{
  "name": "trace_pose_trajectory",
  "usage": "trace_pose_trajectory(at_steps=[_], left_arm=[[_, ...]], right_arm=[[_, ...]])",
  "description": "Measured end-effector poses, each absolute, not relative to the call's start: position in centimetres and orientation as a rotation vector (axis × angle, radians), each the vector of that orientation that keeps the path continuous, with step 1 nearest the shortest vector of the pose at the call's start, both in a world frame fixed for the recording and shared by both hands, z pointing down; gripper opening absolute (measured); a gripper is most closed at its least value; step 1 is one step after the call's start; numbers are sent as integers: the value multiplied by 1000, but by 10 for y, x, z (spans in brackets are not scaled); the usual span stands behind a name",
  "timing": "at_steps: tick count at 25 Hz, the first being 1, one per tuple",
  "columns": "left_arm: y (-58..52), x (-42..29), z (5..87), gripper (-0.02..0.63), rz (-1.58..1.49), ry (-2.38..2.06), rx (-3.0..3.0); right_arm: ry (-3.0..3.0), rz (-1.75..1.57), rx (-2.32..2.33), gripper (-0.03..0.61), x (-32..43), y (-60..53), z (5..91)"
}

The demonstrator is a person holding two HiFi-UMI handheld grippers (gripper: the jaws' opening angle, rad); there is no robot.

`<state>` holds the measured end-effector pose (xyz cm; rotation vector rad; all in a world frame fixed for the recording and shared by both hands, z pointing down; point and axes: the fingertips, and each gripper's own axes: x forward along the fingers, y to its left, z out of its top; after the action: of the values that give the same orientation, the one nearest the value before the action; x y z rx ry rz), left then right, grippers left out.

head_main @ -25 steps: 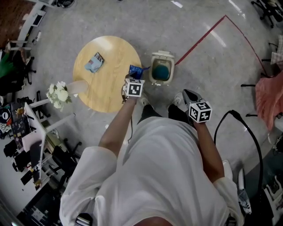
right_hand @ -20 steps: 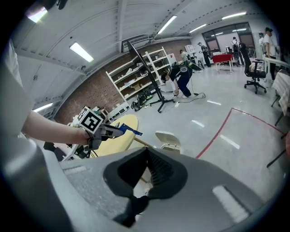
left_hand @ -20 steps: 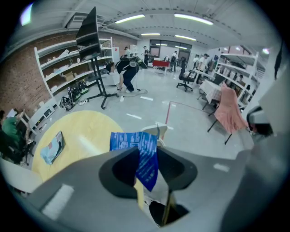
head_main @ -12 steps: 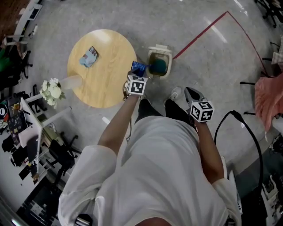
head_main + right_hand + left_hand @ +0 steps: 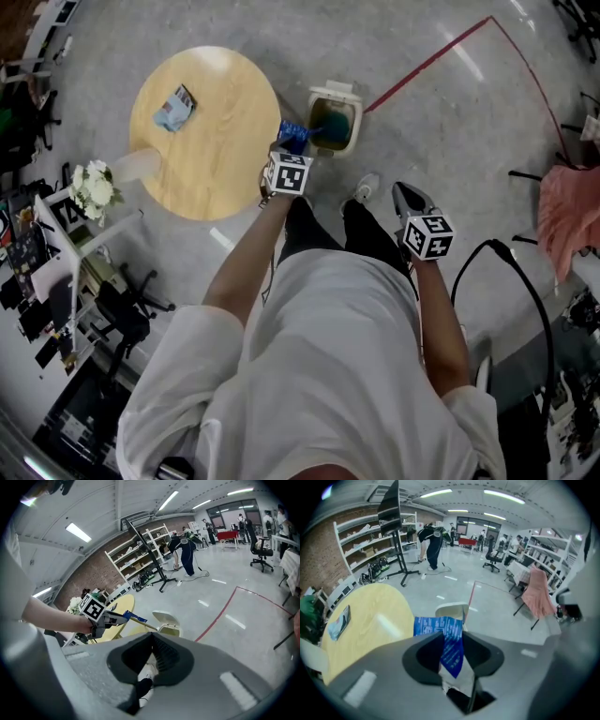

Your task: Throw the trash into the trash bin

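Observation:
My left gripper (image 5: pixel 289 150) is shut on a blue and white wrapper (image 5: pixel 292 135), which sticks out past its tips just left of the rim of the white trash bin (image 5: pixel 349 141). The bin's lid (image 5: pixel 342 89) stands open and its inside looks teal. In the left gripper view the wrapper (image 5: pixel 446 641) hangs pinched between the jaws, with the bin (image 5: pixel 451 611) behind it. A second piece of blue trash (image 5: pixel 173 107) lies on the round wooden table (image 5: pixel 220 159). My right gripper (image 5: pixel 403 194) hovers over the floor to the right, its jaws shut and empty (image 5: pixel 151 637).
A white vase of flowers (image 5: pixel 89 186) stands at the table's left edge. A red tape line (image 5: pixel 422 66) runs across the floor from the bin. The person's shoe (image 5: pixel 366 187) is near the bin. A black cable (image 5: pixel 530 281) and a pink cloth (image 5: pixel 570 211) are at the right.
The left gripper has carried the wrapper off the table's edge, rightward and down, to beside the bin's rim. The right gripper has sunk slightly, still shut.

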<state>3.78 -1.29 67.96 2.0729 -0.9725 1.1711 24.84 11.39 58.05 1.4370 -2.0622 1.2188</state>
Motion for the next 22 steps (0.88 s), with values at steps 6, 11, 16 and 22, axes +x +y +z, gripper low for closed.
trace_pose_trajectory(at_steps=[6, 11, 16, 22], left_arm=[[-12, 54, 703, 132, 1181, -963, 2055], [-14, 63, 722, 133, 1179, -953, 2055], [-12, 71, 749, 133, 1188, -935, 2041], [-11, 79, 779, 133, 1173, -946, 2011]], right_arm=[[-2027, 1243, 1414, 0, 265, 117, 605], [-1995, 1278, 1428, 0, 271, 119, 627], [-1969, 1306, 1427, 1, 276, 119, 653], [-1984, 1315, 1376, 1, 276, 112, 679]])
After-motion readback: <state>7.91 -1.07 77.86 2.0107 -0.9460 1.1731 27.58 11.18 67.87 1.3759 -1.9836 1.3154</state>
